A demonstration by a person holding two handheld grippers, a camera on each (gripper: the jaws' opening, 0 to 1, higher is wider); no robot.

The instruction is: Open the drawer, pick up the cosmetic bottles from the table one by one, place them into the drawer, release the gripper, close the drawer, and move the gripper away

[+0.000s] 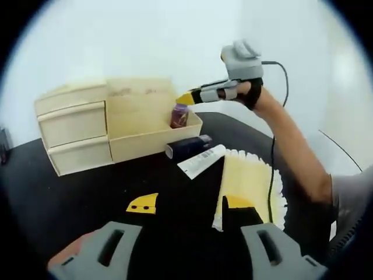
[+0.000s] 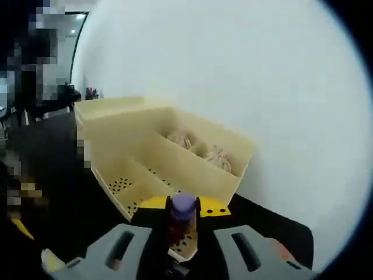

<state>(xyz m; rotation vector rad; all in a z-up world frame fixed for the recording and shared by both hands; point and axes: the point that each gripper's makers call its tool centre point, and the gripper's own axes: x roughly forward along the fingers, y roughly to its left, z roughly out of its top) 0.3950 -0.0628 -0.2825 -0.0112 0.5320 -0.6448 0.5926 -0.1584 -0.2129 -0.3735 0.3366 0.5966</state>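
left gripper (image 1: 189, 216): low over the black table (image 1: 76, 192), jaws spread apart, nothing between them
right gripper (image 2: 183, 230): jaws clamped on a small bottle (image 2: 182, 217) with a purple cap, held upright over the open drawer (image 2: 140, 184); in the left gripper view it hangs above that drawer (image 1: 152, 139), in a person's hand (image 1: 247, 87)
bottle in left gripper view (image 1: 179, 115): dark red, just under the right gripper's yellow tip, at the drawer's right end
drawer unit (image 1: 73, 131): pale wood, left drawers shut, right one pulled out
dark bottle (image 1: 187, 146): lying on the table in front of the drawer
white tube (image 1: 201, 161): lying beside the dark bottle, touching or nearly so
yellow fan-like sheet (image 1: 250, 186): on the table, right of the tube
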